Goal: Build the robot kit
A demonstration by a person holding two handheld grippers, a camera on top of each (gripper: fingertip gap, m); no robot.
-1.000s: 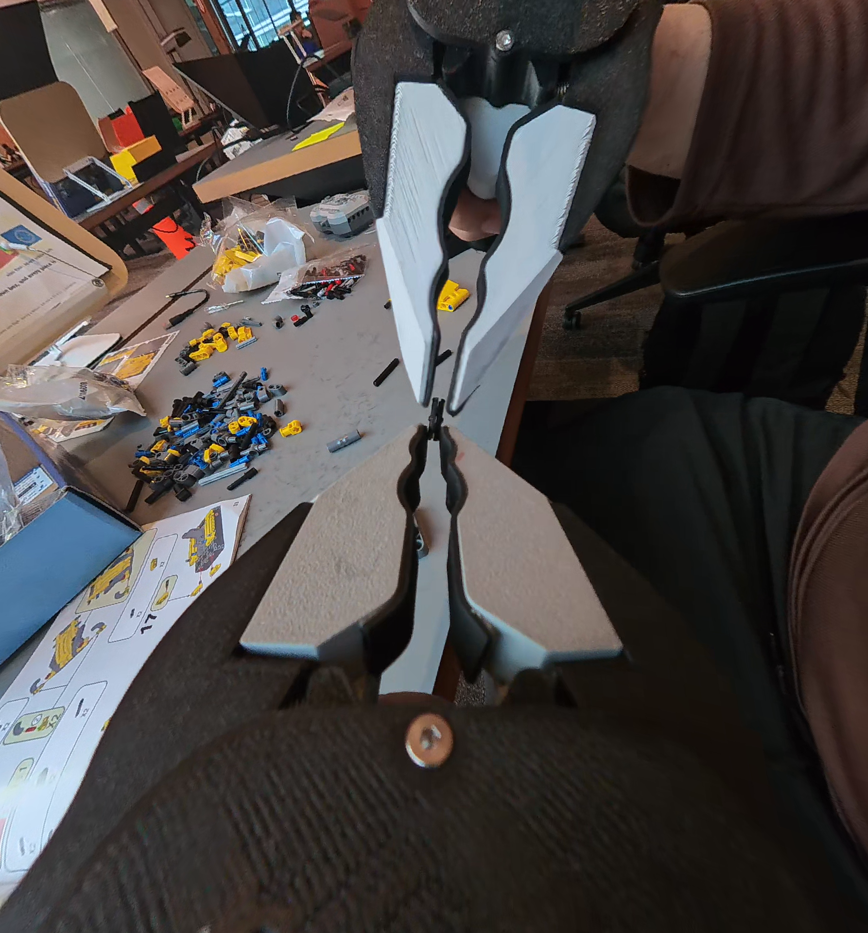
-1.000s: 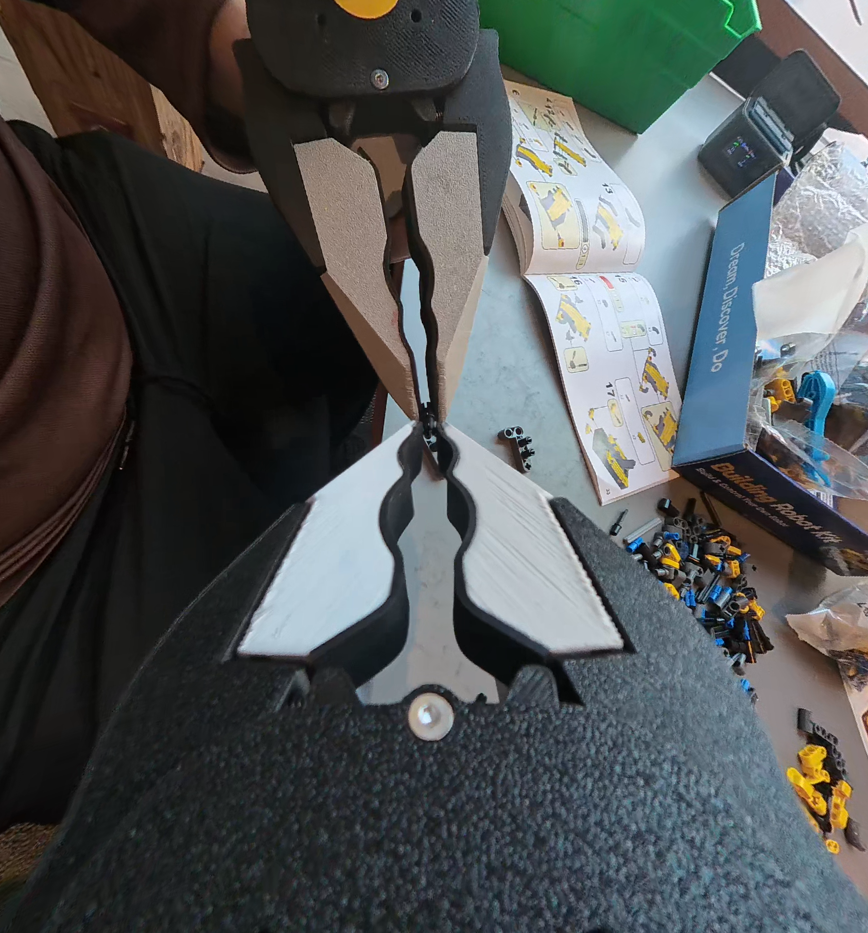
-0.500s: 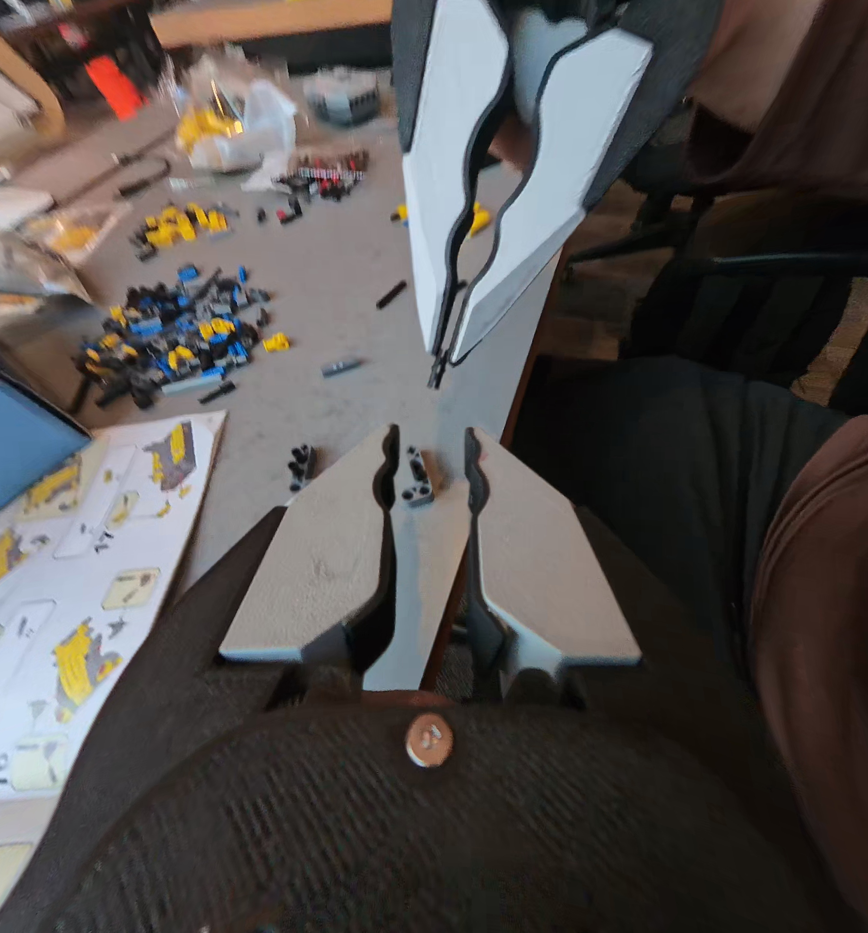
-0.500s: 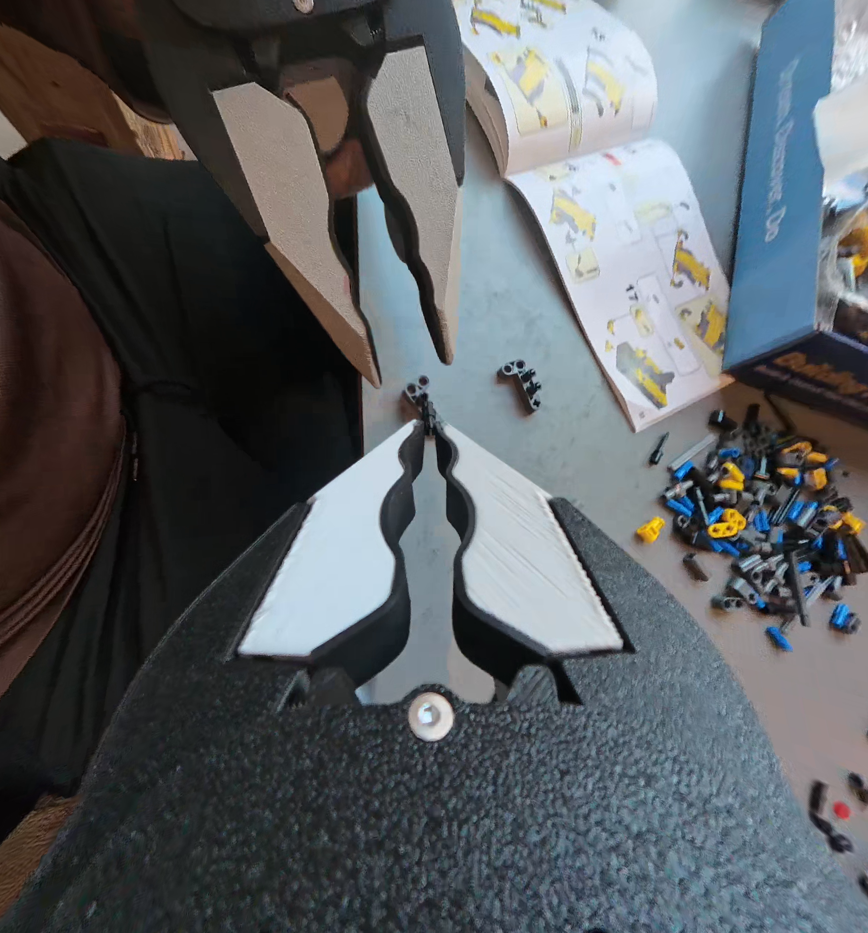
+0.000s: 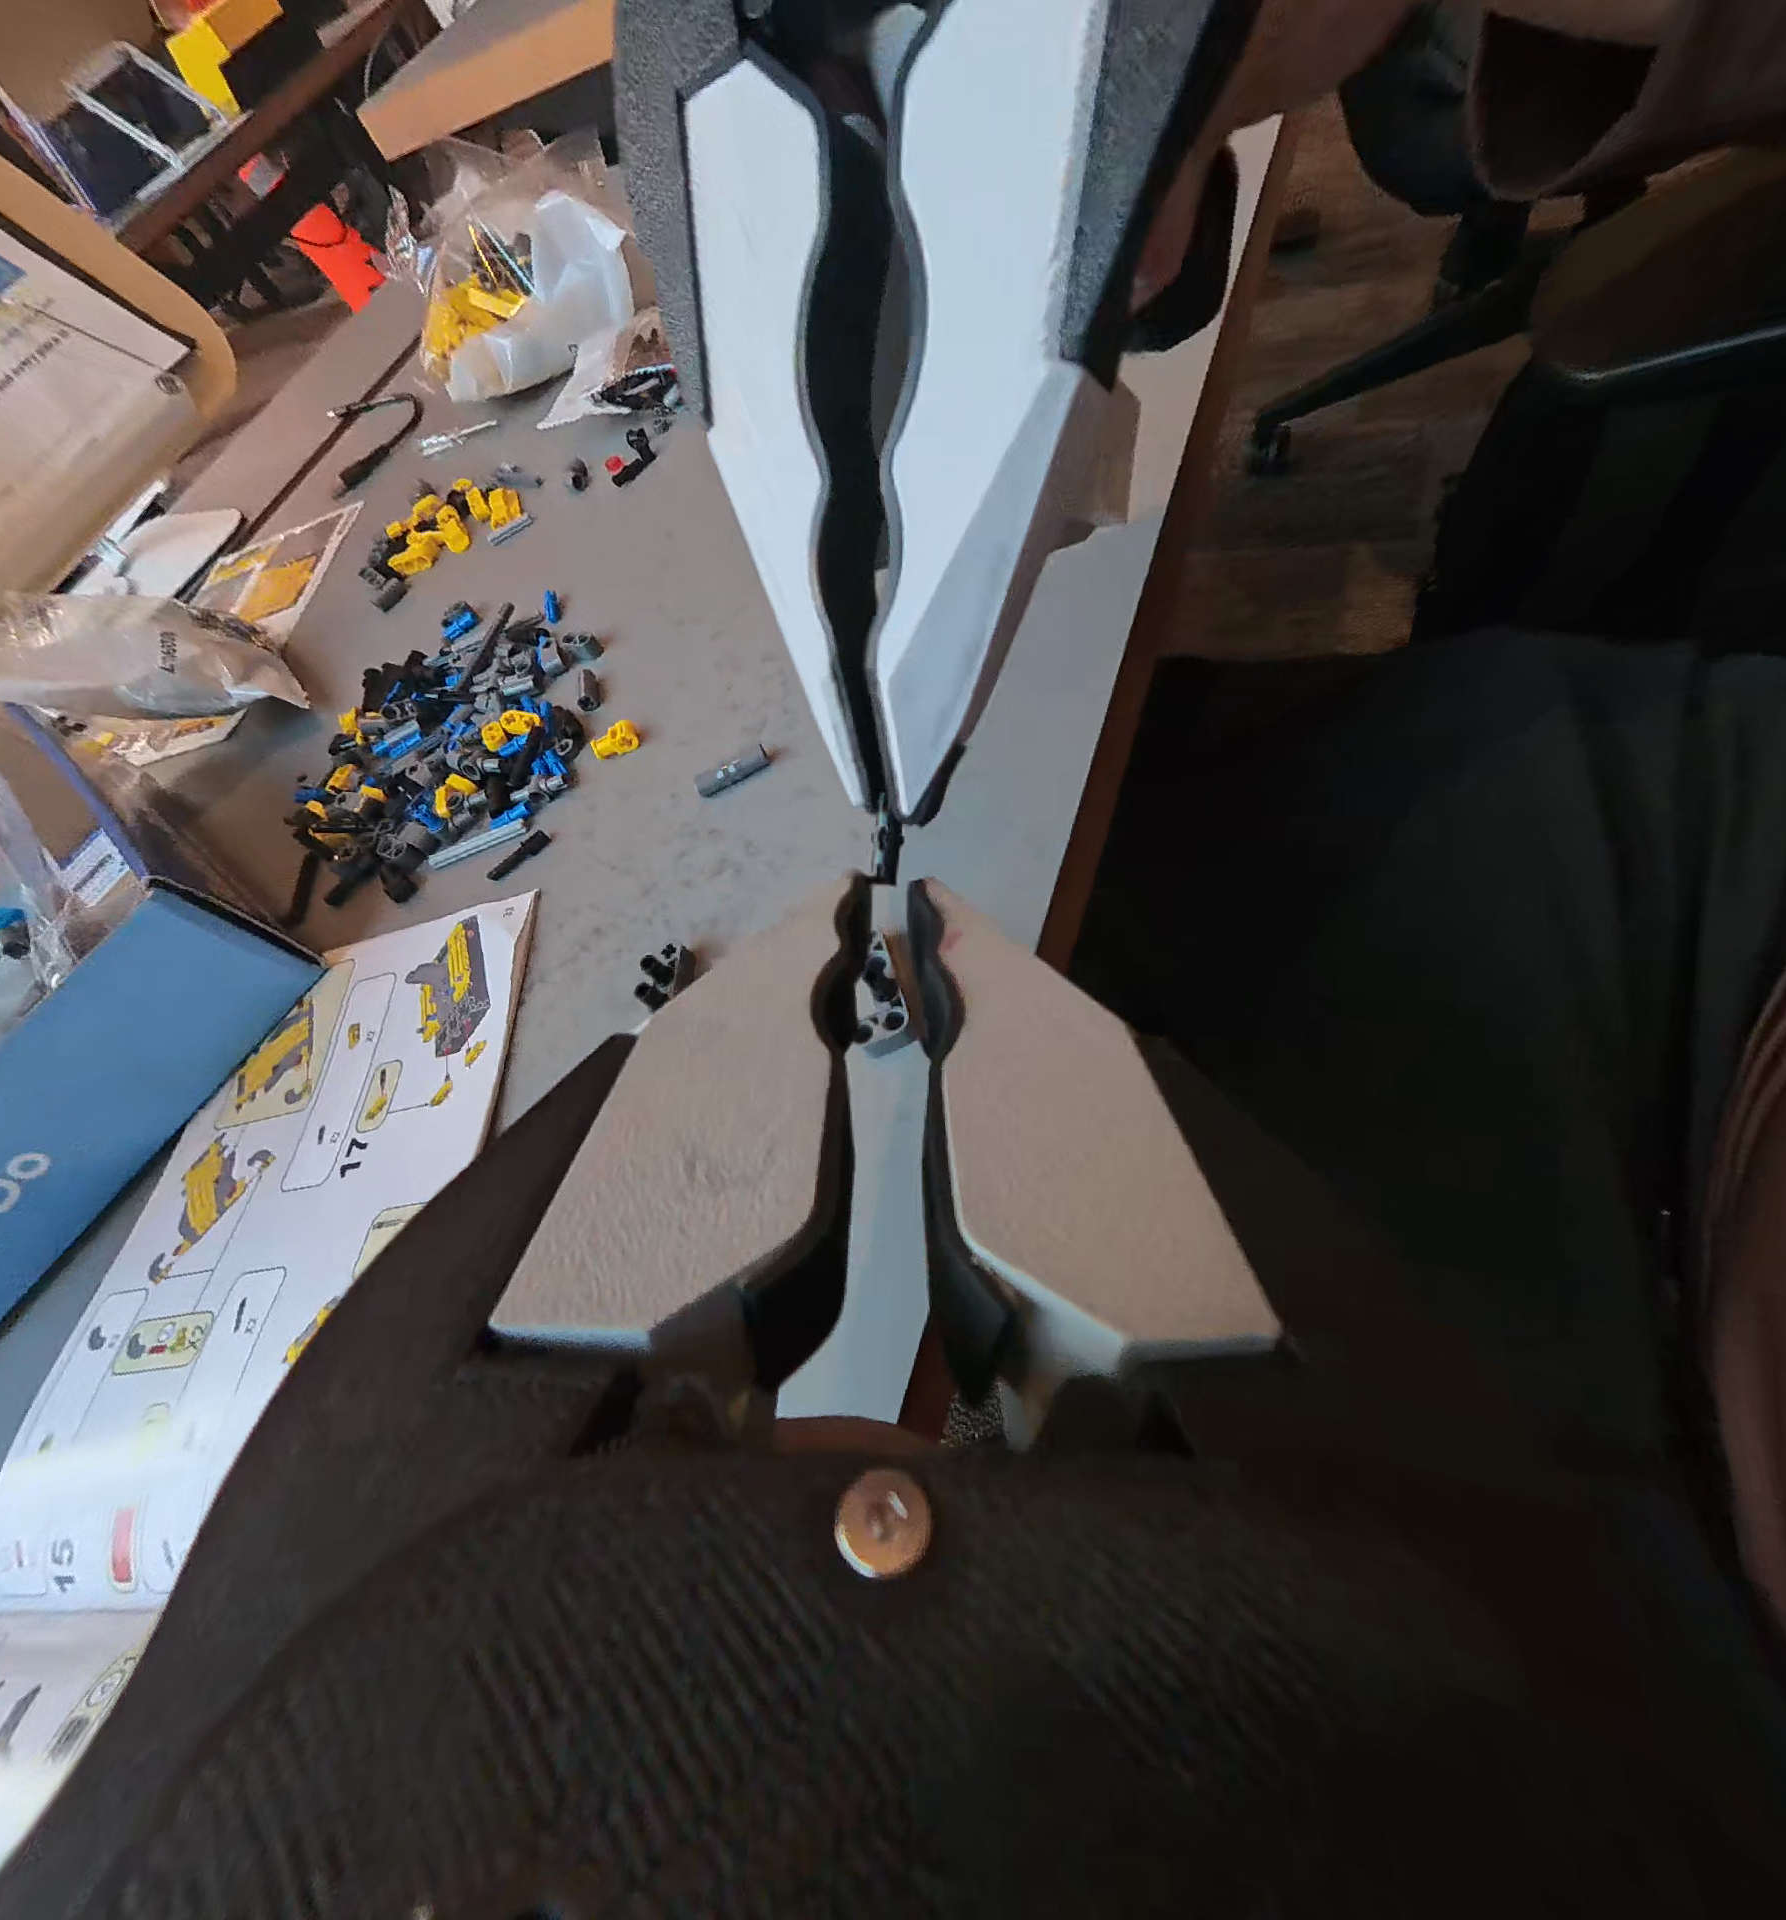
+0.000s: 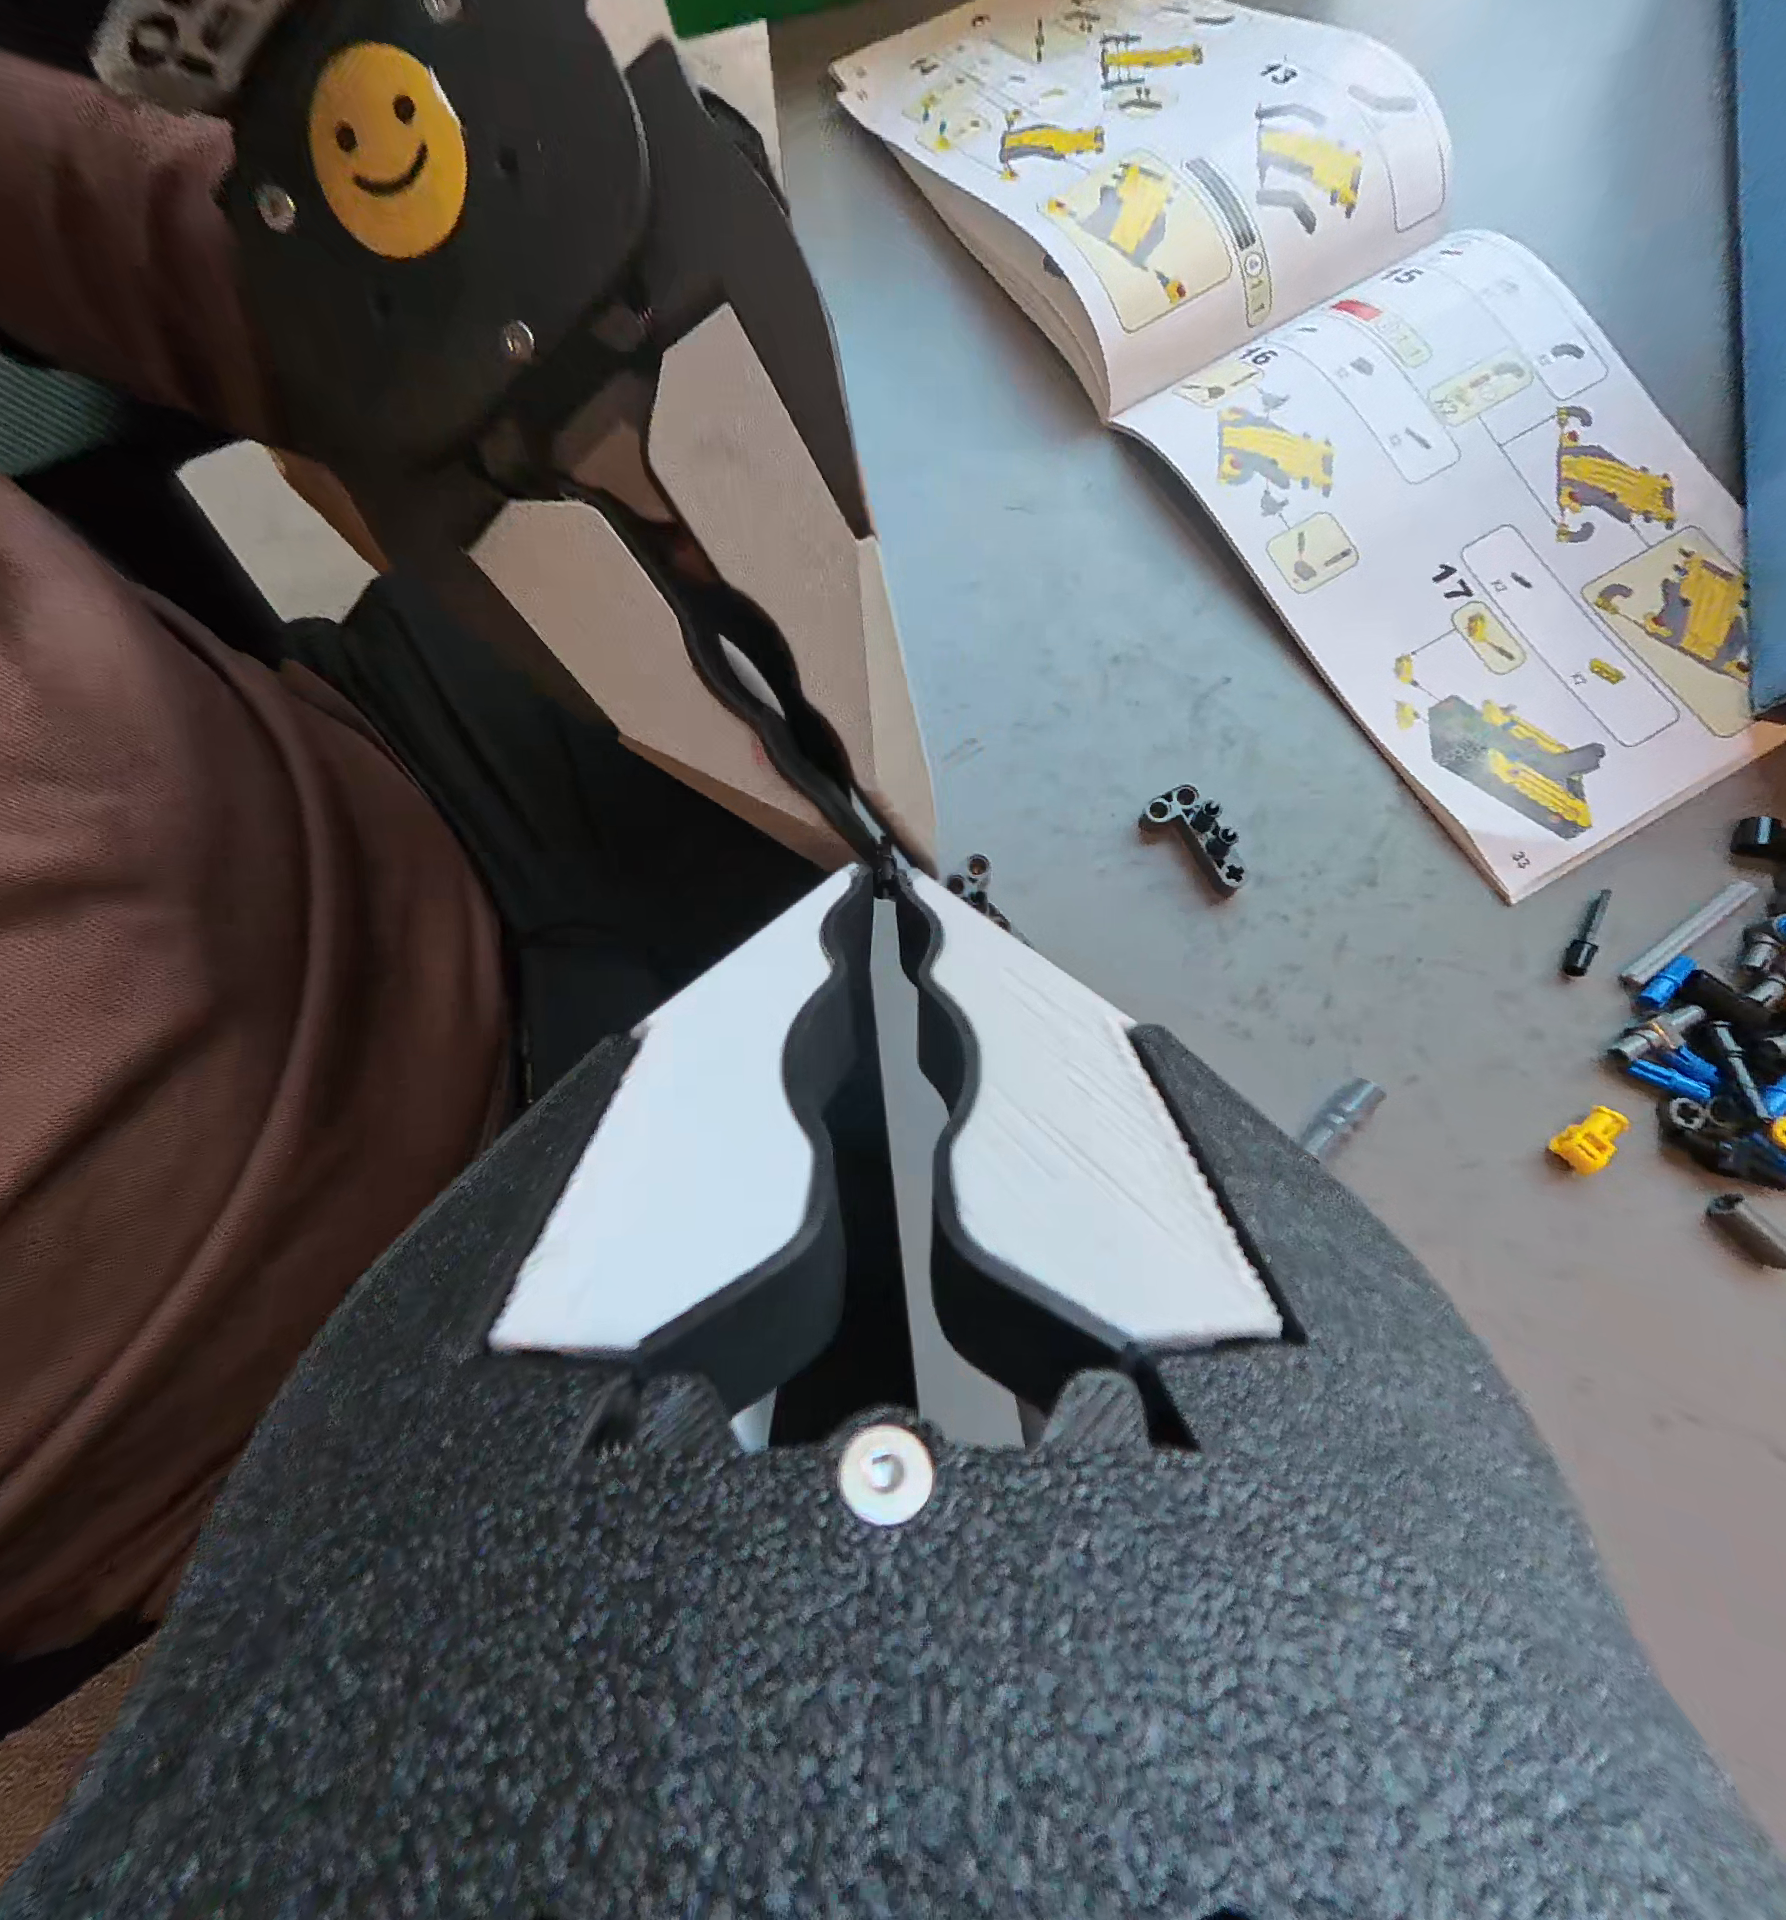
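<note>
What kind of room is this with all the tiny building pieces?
Probably a shared workroom or office. A grey table holds a pile of small building-toy parts and an open instruction booklet, and more desks and an office chair stand behind it.

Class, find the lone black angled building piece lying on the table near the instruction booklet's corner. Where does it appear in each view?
Left wrist view: the black angled piece lies left of centre, between the instruction booklet corner and the left gripper.
Right wrist view: the piece lies right of centre, on bare table to the lower left of the booklet.
Shared landmark: the open instruction booklet, whose near corner points toward the piece.
</note>
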